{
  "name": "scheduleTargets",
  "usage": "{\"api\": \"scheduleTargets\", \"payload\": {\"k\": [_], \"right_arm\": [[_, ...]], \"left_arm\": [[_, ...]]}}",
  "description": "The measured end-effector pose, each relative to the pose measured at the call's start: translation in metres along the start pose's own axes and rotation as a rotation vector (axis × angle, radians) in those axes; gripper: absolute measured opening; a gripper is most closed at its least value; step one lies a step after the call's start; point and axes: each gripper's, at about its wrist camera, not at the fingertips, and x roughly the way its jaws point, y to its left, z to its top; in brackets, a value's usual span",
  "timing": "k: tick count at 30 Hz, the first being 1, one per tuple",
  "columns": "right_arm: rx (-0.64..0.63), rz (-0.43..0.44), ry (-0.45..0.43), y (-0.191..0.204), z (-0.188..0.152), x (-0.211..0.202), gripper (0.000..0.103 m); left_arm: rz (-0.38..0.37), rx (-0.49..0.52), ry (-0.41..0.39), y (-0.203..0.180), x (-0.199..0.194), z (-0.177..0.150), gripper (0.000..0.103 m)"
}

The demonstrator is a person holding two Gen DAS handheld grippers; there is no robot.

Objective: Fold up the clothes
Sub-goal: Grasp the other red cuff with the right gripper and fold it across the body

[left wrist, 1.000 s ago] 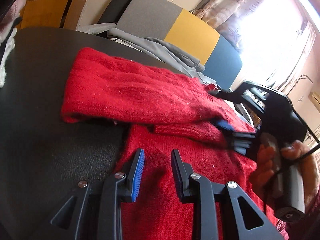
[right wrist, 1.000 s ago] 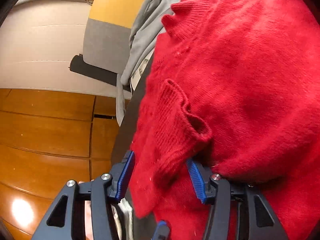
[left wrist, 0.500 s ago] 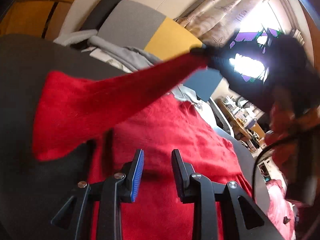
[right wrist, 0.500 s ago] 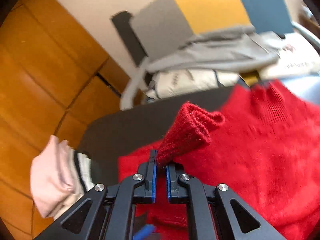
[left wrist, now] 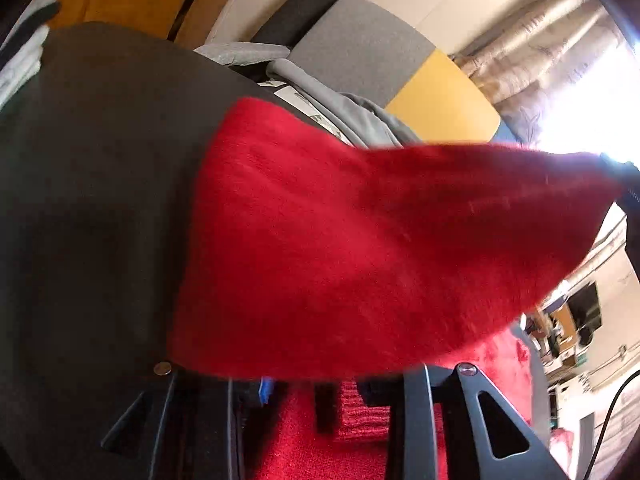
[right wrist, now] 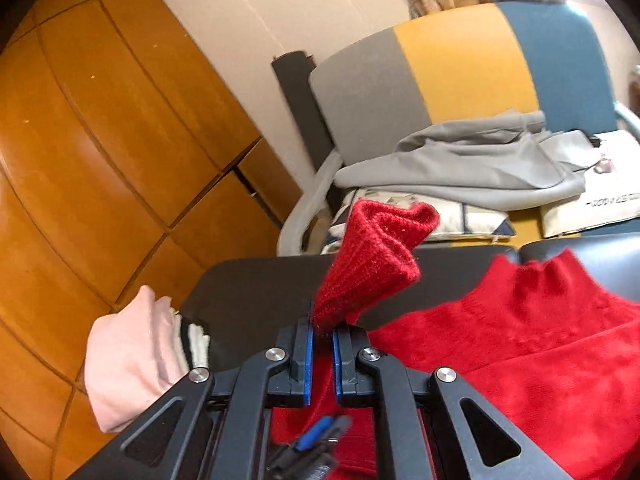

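A red knit sweater point(right wrist: 520, 344) lies spread on the dark table point(right wrist: 248, 292), collar toward the far edge. My right gripper point(right wrist: 322, 328) is shut on the ribbed cuff of its sleeve point(right wrist: 376, 256), which stands up above the pads. In the left wrist view that sleeve point(left wrist: 360, 248) stretches in the air from the table to the right gripper point(left wrist: 626, 192) at the right edge. The sleeve hangs over my left gripper point(left wrist: 296, 392) and hides its fingertips. The left fingers' lower parts stand apart above the sweater body point(left wrist: 320, 452), holding nothing.
Folded pink and white clothes point(right wrist: 128, 360) sit at the table's left corner. Behind the table stands a grey, yellow and blue chair point(right wrist: 460, 60) with a grey garment point(right wrist: 472, 168) and printed cushions on it. A wooden cabinet point(right wrist: 100, 140) fills the left.
My right gripper closed on the sleeve cuff and lifted it off the sweater, pulling the sleeve up and across over the left gripper. The left gripper stayed open and low.
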Motion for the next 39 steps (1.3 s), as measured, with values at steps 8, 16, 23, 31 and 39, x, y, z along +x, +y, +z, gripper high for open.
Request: {"api": "scheduleTargets", "payload": {"k": [8,16,23,31,39], "right_arm": [[0.059,-0.138,-0.034,-0.069,0.001,-0.032,0.008],[0.236,-0.244,-0.023,-0.163,-0.044,-0.058,0.008],[0.351,-0.295,0.048,-0.215,-0.110,-0.049,0.008],[0.573,-0.088,-0.059,-0.248,-0.137,-0.057,0.042],[0.584,-0.170,-0.061,-0.257,-0.113,-0.039,0.018]], "left_arm": [[0.040,0.052,0.008,-0.009,0.001,0.000,0.030],[0.086,0.186,0.033,-0.031,0.000,-0.006,0.030],[0.122,0.290,0.054,-0.048,0.000,-0.011,0.030],[0.141,0.316,0.055,-0.052,0.005,-0.015,0.031],[0.140,0.344,0.056,-0.054,0.005,-0.013,0.031]]}}
